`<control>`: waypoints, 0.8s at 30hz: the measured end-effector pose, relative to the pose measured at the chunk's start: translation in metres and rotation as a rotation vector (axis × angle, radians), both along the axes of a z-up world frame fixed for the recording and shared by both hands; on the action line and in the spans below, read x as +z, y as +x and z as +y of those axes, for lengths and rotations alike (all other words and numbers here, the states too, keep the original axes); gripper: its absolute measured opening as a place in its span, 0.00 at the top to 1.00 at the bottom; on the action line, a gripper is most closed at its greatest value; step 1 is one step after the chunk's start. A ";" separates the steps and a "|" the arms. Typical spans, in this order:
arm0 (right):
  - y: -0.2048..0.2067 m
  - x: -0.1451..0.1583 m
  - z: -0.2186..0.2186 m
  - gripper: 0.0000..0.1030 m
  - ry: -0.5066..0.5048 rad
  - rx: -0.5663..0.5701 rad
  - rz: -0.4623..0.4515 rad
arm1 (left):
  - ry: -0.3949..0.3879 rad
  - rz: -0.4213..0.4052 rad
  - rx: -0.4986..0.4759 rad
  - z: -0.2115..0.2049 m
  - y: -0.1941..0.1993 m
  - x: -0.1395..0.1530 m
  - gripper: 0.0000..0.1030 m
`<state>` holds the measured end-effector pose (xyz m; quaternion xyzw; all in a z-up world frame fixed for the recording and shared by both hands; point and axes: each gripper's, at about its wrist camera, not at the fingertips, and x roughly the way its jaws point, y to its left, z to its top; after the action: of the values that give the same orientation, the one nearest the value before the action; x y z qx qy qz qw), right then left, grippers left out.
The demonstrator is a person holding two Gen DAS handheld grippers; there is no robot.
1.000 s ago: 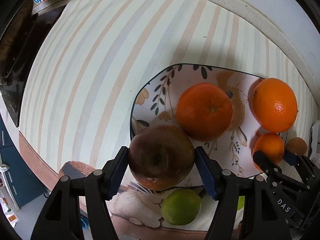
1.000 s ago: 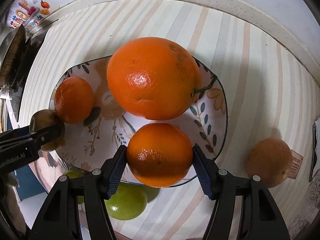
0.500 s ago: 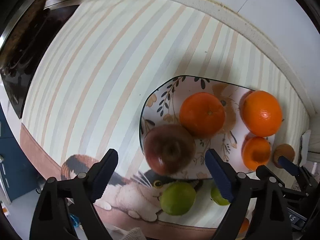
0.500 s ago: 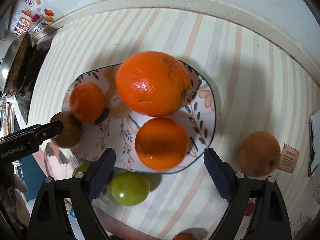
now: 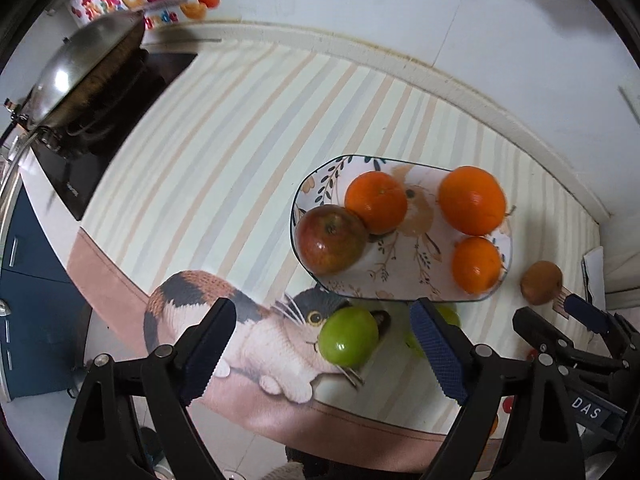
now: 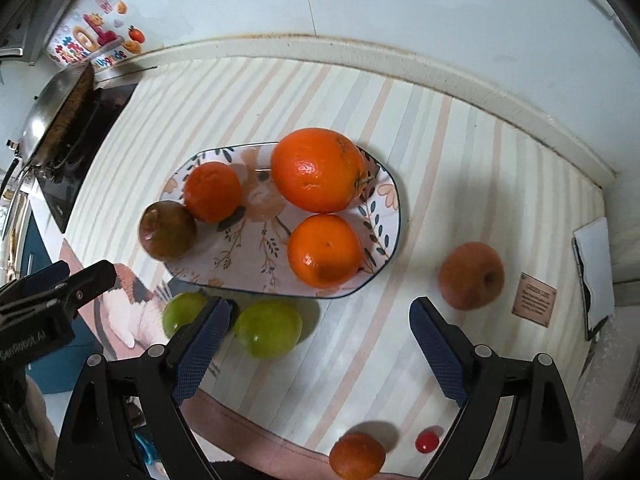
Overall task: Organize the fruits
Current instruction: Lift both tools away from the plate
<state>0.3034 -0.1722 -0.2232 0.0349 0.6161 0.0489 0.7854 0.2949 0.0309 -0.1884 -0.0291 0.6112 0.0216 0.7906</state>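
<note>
Both tongs, left gripper [image 5: 322, 354] and right gripper [image 6: 320, 344], gape empty. I worry the apple [image 5: 331, 239] on the plate [image 5: 404, 292] edge rolls off if nudged.

floral plate [image 5: 408, 280] on striped cat-print mat [image 5: 240, 152]: red apple [image 5: 331, 239] at left rim, touching one of three oranges [image 5: 376, 201]. green fruit [image 5: 348, 341] just below the plate. brown fruit [image 5: 541, 283] right of it. left gripper [image 5: 322, 354] spread wide, holding nothing. wok [image 5: 84, 68] far left.
</note>
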 end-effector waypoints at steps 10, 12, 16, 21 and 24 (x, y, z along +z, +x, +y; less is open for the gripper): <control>-0.040 0.056 0.003 0.09 0.015 0.015 -0.113 | 0.008 -0.131 -0.026 -0.012 -0.041 0.050 0.13; -0.048 0.067 0.002 0.09 0.016 0.015 -0.135 | 0.006 -0.149 -0.028 -0.013 -0.048 0.058 0.13; -0.060 0.085 0.000 0.09 0.026 0.015 -0.162 | -0.006 -0.173 -0.031 -0.014 -0.059 0.071 0.13; -0.074 0.105 0.000 0.09 0.039 0.014 -0.196 | -0.013 -0.196 -0.030 -0.016 -0.070 0.083 0.13; -0.079 0.111 0.000 0.09 0.056 0.015 -0.202 | -0.020 -0.202 -0.030 -0.017 -0.074 0.087 0.13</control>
<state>0.2241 -0.1719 -0.1124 0.0470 0.5322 0.0751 0.8419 0.2210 0.0138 -0.1013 -0.0299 0.5291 0.0007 0.8480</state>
